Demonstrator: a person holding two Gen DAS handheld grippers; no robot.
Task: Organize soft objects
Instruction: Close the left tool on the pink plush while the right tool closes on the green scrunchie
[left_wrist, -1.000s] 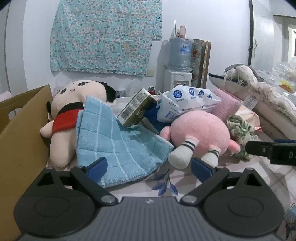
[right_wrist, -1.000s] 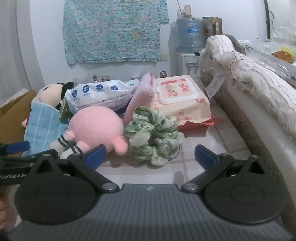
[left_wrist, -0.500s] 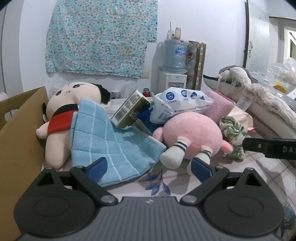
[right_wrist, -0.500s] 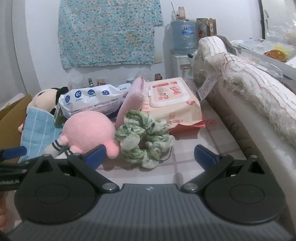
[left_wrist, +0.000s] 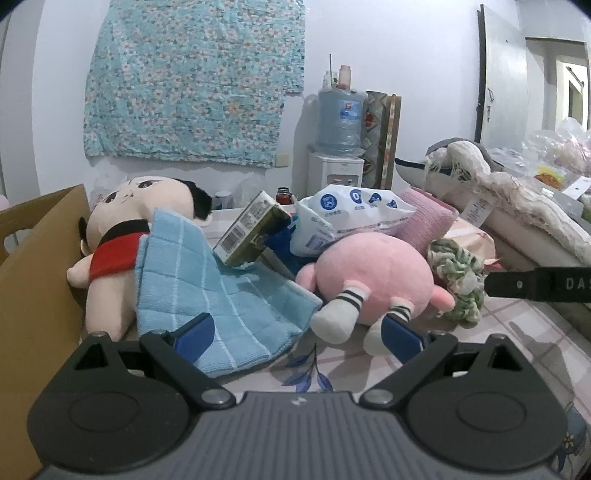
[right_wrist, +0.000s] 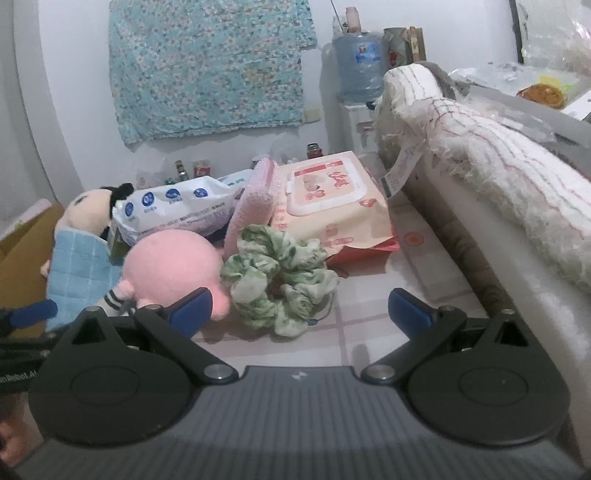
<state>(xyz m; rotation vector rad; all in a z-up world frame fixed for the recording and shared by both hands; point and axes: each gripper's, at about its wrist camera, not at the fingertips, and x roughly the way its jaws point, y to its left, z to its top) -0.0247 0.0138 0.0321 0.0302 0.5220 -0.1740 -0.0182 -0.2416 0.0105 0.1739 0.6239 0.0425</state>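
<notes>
A pink plush (left_wrist: 373, 280) (right_wrist: 173, 266) lies mid-table with its striped feet toward me. Left of it a light blue cloth (left_wrist: 218, 291) (right_wrist: 79, 266) drapes over a doll with a red collar (left_wrist: 125, 236) (right_wrist: 86, 210). A green scrunchie (left_wrist: 458, 277) (right_wrist: 280, 280) sits right of the plush, and a pink towel (left_wrist: 424, 221) (right_wrist: 255, 206) leans behind it. My left gripper (left_wrist: 299, 338) is open just short of the cloth's edge and the plush's feet. The right gripper (right_wrist: 299, 310) is open too, right in front of the scrunchie, holding nothing.
A cardboard box (left_wrist: 33, 266) stands at the left. Behind the toys lie a white wipes bag (left_wrist: 343, 218), a green carton (left_wrist: 255, 229) and a pink wipes pack (right_wrist: 328, 210). A fringed white blanket (right_wrist: 498, 177) covers a raised ledge on the right.
Both grippers have drifted a little; the scene sits slightly lower and left in the left wrist view, and the scrunchie is closer in the right wrist view. Nothing was taken hold of.
</notes>
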